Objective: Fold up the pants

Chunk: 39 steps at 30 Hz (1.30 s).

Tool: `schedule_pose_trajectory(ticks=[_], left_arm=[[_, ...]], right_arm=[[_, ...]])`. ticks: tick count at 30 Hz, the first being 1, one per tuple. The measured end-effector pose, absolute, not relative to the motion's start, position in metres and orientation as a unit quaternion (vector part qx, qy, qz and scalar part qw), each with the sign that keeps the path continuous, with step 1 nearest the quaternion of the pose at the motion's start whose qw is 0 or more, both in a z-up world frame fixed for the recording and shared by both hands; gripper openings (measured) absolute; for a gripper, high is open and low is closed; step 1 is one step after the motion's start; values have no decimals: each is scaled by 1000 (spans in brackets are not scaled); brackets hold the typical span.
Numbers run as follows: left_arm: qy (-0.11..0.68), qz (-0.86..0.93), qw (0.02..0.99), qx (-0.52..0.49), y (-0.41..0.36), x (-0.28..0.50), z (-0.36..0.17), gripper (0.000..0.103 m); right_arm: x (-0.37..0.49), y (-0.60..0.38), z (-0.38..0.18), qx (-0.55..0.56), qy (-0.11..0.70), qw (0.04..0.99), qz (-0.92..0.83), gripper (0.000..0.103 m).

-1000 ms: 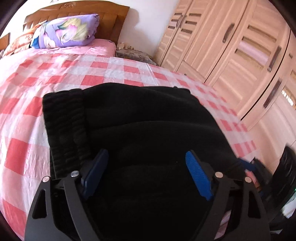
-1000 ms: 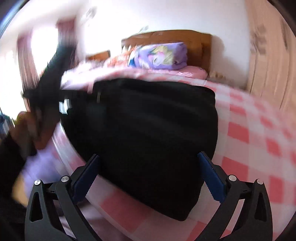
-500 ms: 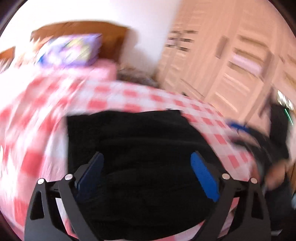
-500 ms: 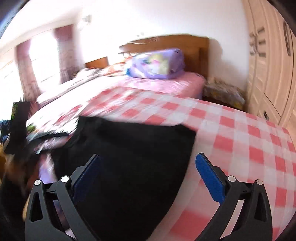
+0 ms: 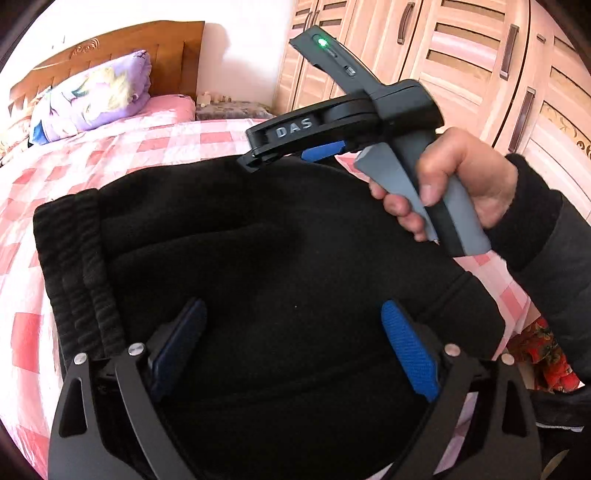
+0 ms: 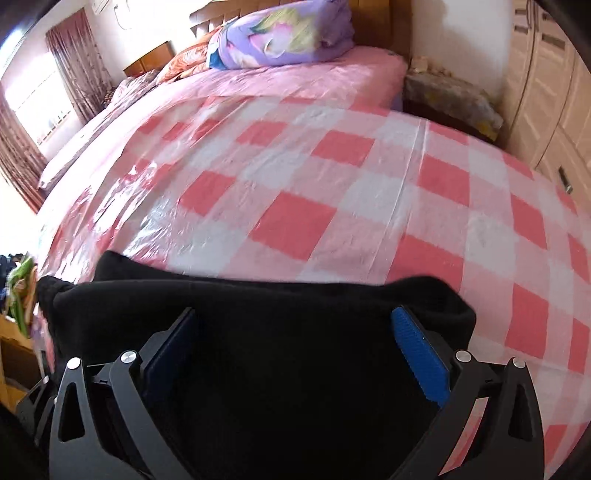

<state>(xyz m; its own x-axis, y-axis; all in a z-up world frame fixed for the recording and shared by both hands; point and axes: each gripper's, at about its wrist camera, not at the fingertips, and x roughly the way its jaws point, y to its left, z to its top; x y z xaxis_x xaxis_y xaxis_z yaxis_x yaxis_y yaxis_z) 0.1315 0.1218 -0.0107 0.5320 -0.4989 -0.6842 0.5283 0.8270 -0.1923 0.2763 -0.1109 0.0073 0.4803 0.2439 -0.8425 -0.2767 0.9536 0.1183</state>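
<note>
Checked bed (image 6: 332, 177) carries folded black pants (image 5: 277, 258) near its corner; both hand-held grippers, left (image 5: 295, 347) and right (image 6: 295, 354), spread wide; likely smoothing next.

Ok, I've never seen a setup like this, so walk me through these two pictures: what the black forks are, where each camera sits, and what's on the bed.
There is no robot. A person carries a two-fingered hand-held gripper in each hand, with a camera on each looking along its fingers. In the left camera's picture, the left hand-held gripper is open above folded black pants on a bed with a pink checked sheet. The right hand reaches in, holding the other tool. In the right camera's picture, the right hand-held gripper is also open over the pants. Nothing is gripped. A purple quilt lies by the headboard.
</note>
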Motion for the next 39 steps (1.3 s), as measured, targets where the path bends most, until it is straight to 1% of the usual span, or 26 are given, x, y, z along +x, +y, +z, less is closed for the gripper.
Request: schedule_pose_trajectory(ticks=[3,5,7,8,11,14,16,18,20,22,25,28,30,31,35,37,39], left_arm=[[380,-295,876,18,123,130,-11,96],[379,-294,877,18,123,128,-11,96],[377,-291,879,16,123,129,-11,96],[377,-289,880,16,123,130,-10,96],[374,-281,883,17,122,129,-11,96],[374,-281,884,18,120,123,-11,96],[376,-283,882,19,119,123,-10,96],[377,-286,881,18,120,124,-10,96],[376,-284,882,18,121,126,-11,96],[374,-283,883,17,121,126,-11,96],[368,-279,887,17,119,124,-12,97],[367,-277,888,17,117,123,-12,97],[367,-277,888,17,117,123,-13,97],[368,-277,888,17,117,123,-12,97],[369,-280,886,18,116,123,-11,97],[368,-282,886,19,116,122,-12,97],[362,-284,888,19,117,120,-12,97]], right_arm=[[259,-103,32,-2,451,874,181,99],[254,-90,40,-10,441,873,208,99],[257,-64,24,-55,470,851,227,99],[266,-48,5,-93,494,837,214,99],[287,-47,6,-68,493,840,214,99],[299,-56,10,-31,487,849,202,99],[291,-68,25,2,462,861,213,98],[279,-98,46,45,426,878,211,98],[272,-137,56,78,412,889,182,99],[271,-170,56,70,415,898,131,99],[272,-201,39,54,457,883,97,99],[271,-191,17,47,495,853,160,99],[272,-172,1,-10,512,843,165,98],[277,-163,-9,-56,512,847,132,98],[292,-185,2,18,473,877,80,98],[282,-186,16,17,451,891,57,98],[267,-190,33,18,429,901,69,98]])
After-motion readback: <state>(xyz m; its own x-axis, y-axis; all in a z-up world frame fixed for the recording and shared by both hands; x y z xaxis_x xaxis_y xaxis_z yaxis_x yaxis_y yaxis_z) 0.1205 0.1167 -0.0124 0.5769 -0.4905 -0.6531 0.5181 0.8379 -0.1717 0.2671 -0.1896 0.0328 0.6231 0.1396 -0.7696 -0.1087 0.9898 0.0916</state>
